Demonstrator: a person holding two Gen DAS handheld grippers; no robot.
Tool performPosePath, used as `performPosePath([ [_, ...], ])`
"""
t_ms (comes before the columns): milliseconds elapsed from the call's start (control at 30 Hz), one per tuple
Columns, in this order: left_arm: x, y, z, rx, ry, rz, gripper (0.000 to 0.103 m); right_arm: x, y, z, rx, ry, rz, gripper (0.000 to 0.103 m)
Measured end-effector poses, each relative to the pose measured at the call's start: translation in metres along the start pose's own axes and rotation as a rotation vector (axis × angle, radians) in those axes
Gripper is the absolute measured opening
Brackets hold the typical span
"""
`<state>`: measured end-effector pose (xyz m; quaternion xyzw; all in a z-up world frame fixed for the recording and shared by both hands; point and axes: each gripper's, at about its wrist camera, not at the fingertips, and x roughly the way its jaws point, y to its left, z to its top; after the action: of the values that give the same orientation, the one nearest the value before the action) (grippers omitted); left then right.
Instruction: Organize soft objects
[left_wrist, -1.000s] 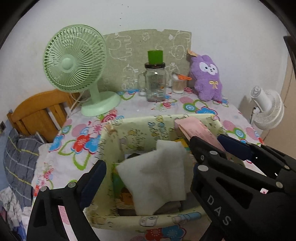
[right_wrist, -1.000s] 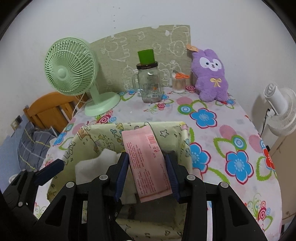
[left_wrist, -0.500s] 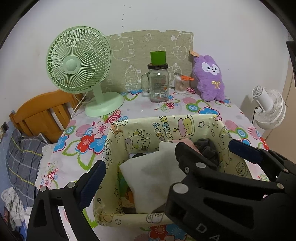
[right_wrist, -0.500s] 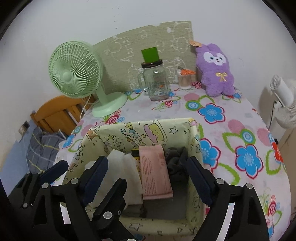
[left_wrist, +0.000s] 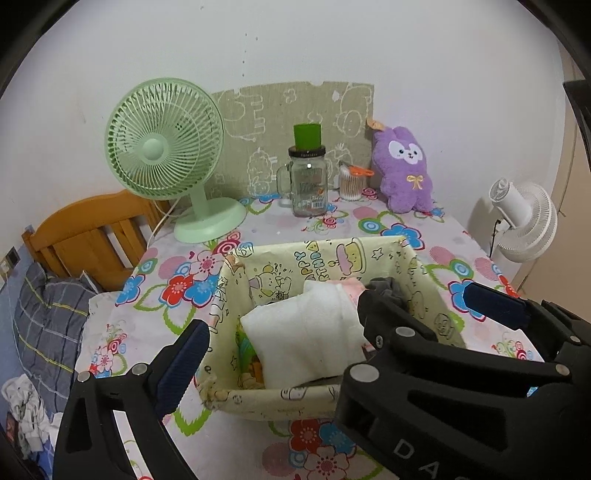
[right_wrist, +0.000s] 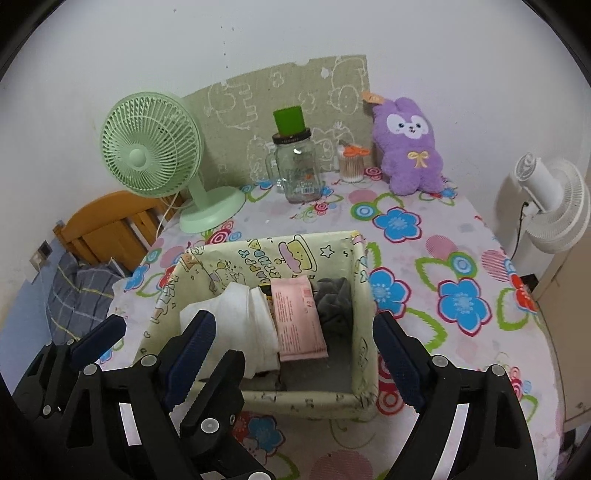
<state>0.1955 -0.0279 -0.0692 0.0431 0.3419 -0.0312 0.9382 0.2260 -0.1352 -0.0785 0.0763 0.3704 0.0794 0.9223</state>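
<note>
Left to right, right-wrist view: left gripper (right_wrist: 149, 334) spread wide, holding nothing; fabric basket (right_wrist: 360, 314) on the floral tablecloth (right_wrist: 461, 258), containing a folded white cloth (right_wrist: 240, 314), pink packet (right_wrist: 299, 314) and grey garment (right_wrist: 334, 299); right gripper (right_wrist: 293, 345), its jaws just opened, wide and empty above the basket. The purple plush rabbit (right_wrist: 410, 147) by the wall looks light and squashy, best pinched across its body

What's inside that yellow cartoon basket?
The basket holds a folded white cloth, a pink packet and a dark grey cloth. Something colourful lies beneath the white cloth, mostly covered.
</note>
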Motion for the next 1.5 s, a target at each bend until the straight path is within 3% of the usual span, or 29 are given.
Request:
performPosePath([
  [633, -0.077, 0.001, -0.011, 0.001, -0.110, -0.014, 0.103, -0.089, 0.010, -0.020, -0.018, -0.130, -0.052, 0.093],
  [1000, -0.120, 0.008, -0.027, -0.021, -0.161, 0.020, 0.103, -0.145, 0.009, -0.040, -0.011, -0.223, -0.079, 0.093],
  [1500, -0.172, 0.027, -0.049, -0.062, -0.233, 0.044, 0.103, -0.203, 0.002, -0.070, -0.021, -0.340, -0.176, 0.099],
])
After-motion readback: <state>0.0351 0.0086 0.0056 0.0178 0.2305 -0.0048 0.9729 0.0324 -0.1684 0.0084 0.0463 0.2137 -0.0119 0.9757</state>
